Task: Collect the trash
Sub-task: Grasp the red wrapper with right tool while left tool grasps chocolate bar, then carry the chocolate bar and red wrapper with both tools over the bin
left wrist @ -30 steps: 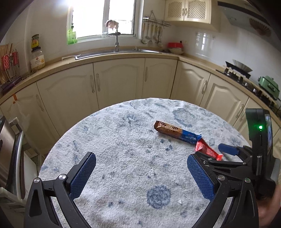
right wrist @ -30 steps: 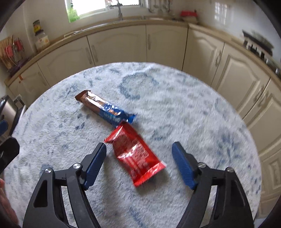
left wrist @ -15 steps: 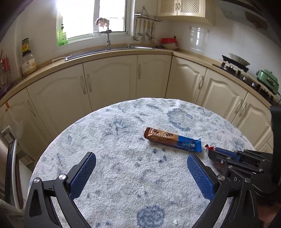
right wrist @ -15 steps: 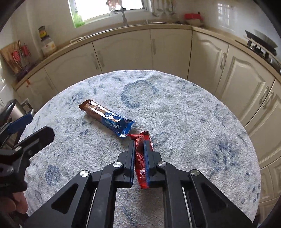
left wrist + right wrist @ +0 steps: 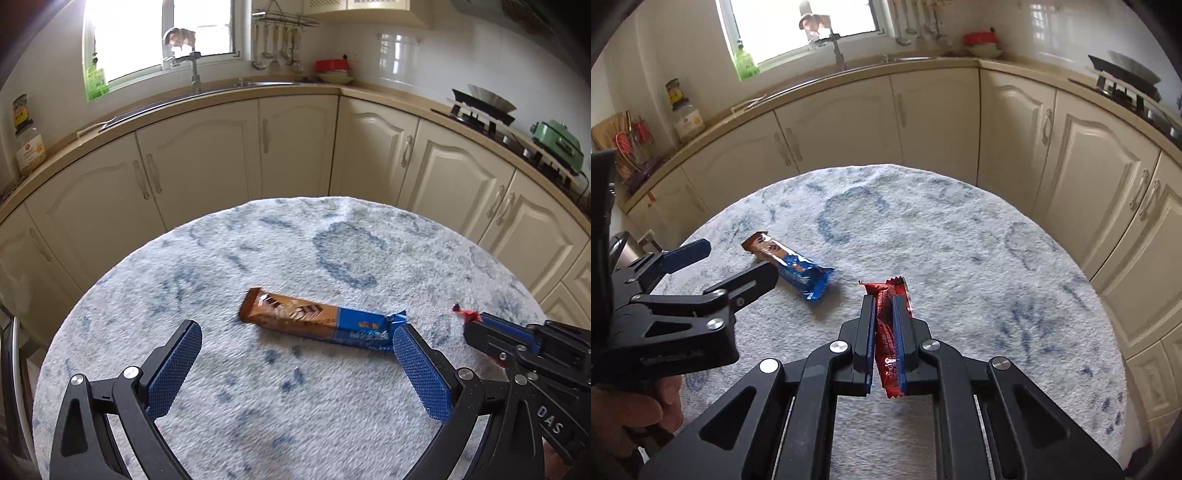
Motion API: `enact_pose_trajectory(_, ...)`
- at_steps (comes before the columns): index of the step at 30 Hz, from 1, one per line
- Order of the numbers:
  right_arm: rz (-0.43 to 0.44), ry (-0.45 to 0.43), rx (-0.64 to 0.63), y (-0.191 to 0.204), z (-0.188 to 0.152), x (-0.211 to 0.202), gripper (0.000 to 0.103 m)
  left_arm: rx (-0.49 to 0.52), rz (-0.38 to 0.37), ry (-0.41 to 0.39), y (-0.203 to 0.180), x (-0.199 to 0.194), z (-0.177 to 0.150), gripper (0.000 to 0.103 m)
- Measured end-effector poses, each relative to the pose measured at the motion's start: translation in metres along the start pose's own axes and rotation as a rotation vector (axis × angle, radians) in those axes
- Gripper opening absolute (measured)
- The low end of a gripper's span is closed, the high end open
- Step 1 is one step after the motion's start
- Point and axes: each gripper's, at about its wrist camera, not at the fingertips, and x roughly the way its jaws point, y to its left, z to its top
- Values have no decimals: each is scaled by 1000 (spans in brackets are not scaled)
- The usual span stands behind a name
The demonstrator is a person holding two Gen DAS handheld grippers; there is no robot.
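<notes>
Since a second ago my right gripper [image 5: 884, 306] has clamped onto the red wrapper [image 5: 891, 332] and lifted it. That leaves the brown-and-blue bar wrapper [image 5: 319, 323] flat on the table [image 5: 369, 424], lengthwise across my wide-open left gripper [image 5: 295, 362], blue end touching one pad.

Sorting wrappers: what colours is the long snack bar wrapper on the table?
Brown and blue snack bar wrapper, brown at one end, blue at the other; clearest in the left wrist view.
</notes>
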Motion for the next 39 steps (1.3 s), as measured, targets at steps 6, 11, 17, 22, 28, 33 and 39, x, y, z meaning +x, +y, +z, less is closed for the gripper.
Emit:
enact_pose_trajectory(6, -5, -6, 23, -16, -1, -2, 8, 43, -1, 59, -20, 34, 6, 91)
enact_pose_trajectory(11, 7, -21, 19, -16, -2, -4, 8, 42, -71, 64, -22, 40, 7, 42)
enact_pose_trajectory(17, -8, -84, -35, -3, -3, -21, 8, 20, -103, 51, -20, 34, 2, 20)
enact_pose_trajectory(22, -29, -131, -73, 8, -5, -33, 8, -10, -131, 34, -12, 21, -4, 15)
enact_pose_trajectory(28, -19, -122, -73, 12, -8, -33, 8, -31, -175, 20, -1, 5, -12, 12)
enact_pose_trajectory(33, -16, -120, -67, 11, -9, -35, 8, -33, -191, 0, -4, -11, -16, 11)
enact_pose_trajectory(39, -26, -143, -56, 8, -13, -54, 8, -10, -190, -56, -14, -46, -19, 11)
